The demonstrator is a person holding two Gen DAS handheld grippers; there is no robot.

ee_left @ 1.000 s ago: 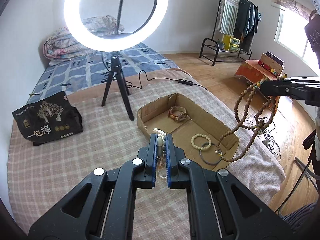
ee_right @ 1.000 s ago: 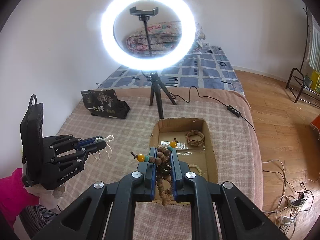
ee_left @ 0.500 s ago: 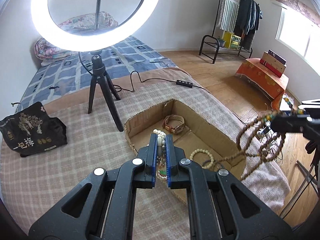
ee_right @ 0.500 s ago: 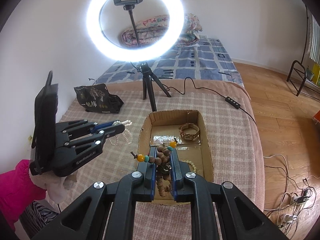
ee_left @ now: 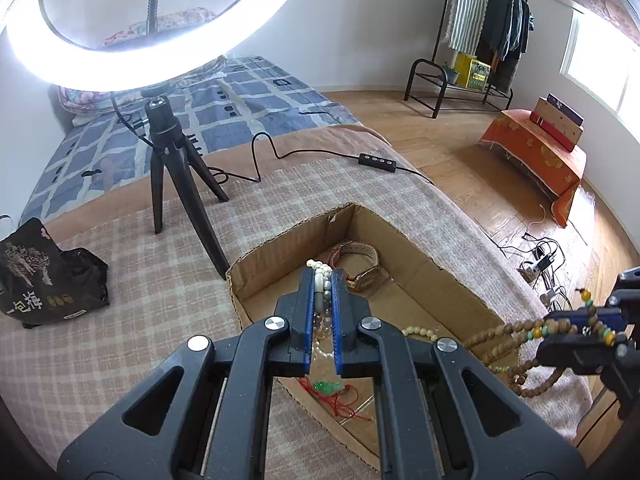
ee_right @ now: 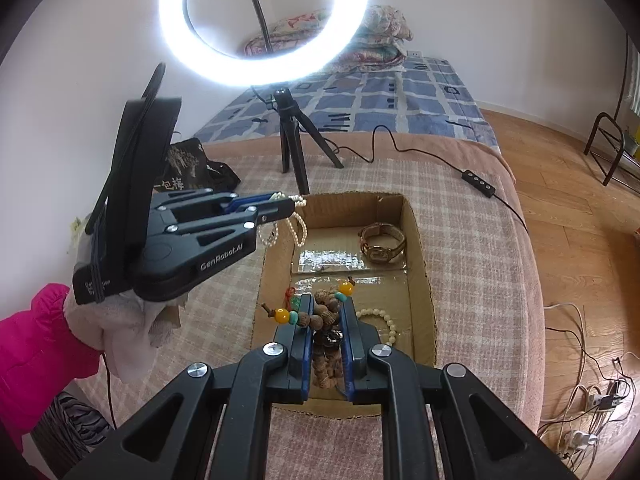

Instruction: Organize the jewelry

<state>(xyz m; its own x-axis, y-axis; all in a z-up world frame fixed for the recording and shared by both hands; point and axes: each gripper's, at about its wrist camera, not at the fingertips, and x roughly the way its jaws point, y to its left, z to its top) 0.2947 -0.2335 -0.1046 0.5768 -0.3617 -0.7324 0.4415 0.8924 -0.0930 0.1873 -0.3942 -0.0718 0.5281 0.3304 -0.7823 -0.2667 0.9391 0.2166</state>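
Note:
My left gripper [ee_left: 322, 280] is shut on a white pearl necklace [ee_left: 319, 276], held over the left rim of an open cardboard box [ee_left: 404, 236]. In the right wrist view the left gripper [ee_right: 289, 205] holds the pearl necklace [ee_right: 299, 229] dangling by the box [ee_right: 418, 232]. My right gripper [ee_right: 325, 307] is shut on a brown wooden bead necklace [ee_right: 322, 320] with yellow beads, above the box's near end. It shows in the left wrist view [ee_left: 600, 320] with the brown beads [ee_left: 508, 330] trailing. A watch [ee_right: 380, 243], a cream bead bracelet [ee_right: 382, 322] and a green-and-red charm [ee_left: 328, 388] lie in the box.
A ring light on a black tripod [ee_right: 290, 136] stands just behind the box on the checked blanket [ee_left: 120, 288]. A black bag [ee_left: 40, 276] lies at the left. A cable with inline switch [ee_left: 378, 162] runs along the bed's far edge. Wooden floor lies to the right.
Both grippers have moved forward and lower towards the box, each still holding its necklace. The left gripper now hangs the pearls at the box's left rim; the brown beads hang over the near end.

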